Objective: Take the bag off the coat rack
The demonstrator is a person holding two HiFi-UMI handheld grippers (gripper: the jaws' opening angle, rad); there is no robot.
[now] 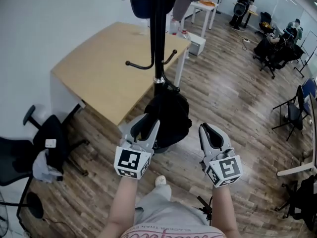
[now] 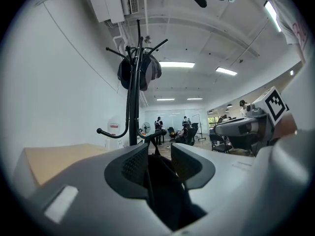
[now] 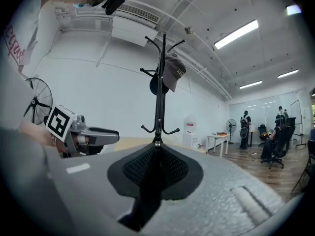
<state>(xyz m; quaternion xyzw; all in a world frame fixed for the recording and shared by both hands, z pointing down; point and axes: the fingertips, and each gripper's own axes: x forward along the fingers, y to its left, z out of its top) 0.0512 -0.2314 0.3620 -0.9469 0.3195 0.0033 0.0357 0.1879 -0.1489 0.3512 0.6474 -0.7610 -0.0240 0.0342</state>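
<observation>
A black coat rack (image 1: pixel 158 43) stands in front of me at the desk's corner. A black bag (image 1: pixel 171 115) hangs low on its pole. Something dark with a grey cap (image 3: pixel 170 73) hangs on the top hooks (image 2: pixel 139 73). My left gripper (image 1: pixel 147 122) is level beside the bag's left side. Its jaws stand slightly apart (image 2: pixel 160 154), and the dark bag and a strap show through the gap; I cannot tell if they touch it. My right gripper (image 1: pixel 211 129) is to the right of the bag, shut with nothing in it (image 3: pixel 157 154), and points at the rack's pole.
A light wooden desk (image 1: pixel 109 68) stands behind the rack. A black office chair (image 1: pixel 47 140) with a cloth on it is at the left. More chairs (image 1: pixel 292 110) stand at the right, and a white table (image 1: pixel 203 8) and people are far back. The floor is wood plank.
</observation>
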